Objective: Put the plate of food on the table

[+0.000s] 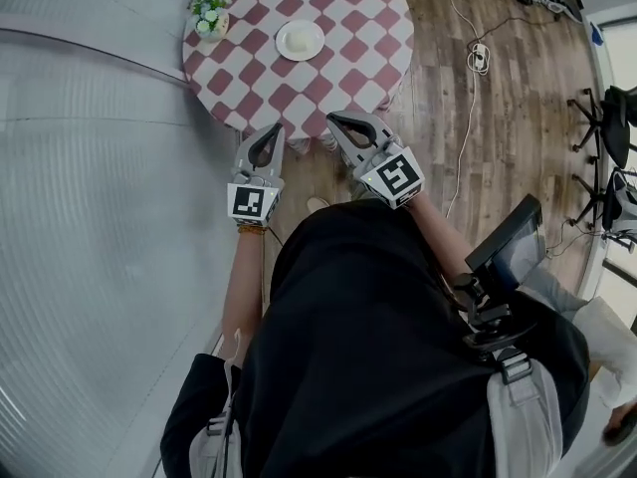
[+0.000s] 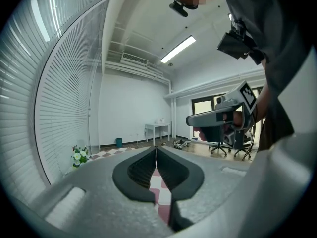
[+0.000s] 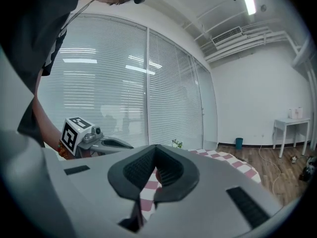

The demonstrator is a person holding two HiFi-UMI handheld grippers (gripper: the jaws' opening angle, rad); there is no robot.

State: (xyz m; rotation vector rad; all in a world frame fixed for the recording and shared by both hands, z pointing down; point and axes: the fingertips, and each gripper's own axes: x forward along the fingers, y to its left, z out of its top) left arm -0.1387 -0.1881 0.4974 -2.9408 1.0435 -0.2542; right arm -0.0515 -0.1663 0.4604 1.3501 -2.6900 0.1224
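A white plate of food [image 1: 300, 40] rests on the round table with a red and white checked cloth [image 1: 348, 28], near its middle. A small pot of flowers [image 1: 209, 15] stands at the table's left rim. My left gripper [image 1: 267, 127] and right gripper [image 1: 336, 119] hover side by side over the table's near edge, both shut with nothing between the jaws. In the left gripper view the jaws [image 2: 156, 148] meet over the checked cloth, with the flowers [image 2: 79, 155] to the left and the right gripper [image 2: 218, 115] alongside. In the right gripper view the jaws [image 3: 155, 158] are shut too.
A wall of window blinds [image 1: 90, 167] curves along the left. Cables and a power strip [image 1: 479, 56] lie on the wooden floor right of the table. Office chairs [image 1: 607, 118] stand at the far right. A small white side table [image 3: 292, 125] stands by the back wall.
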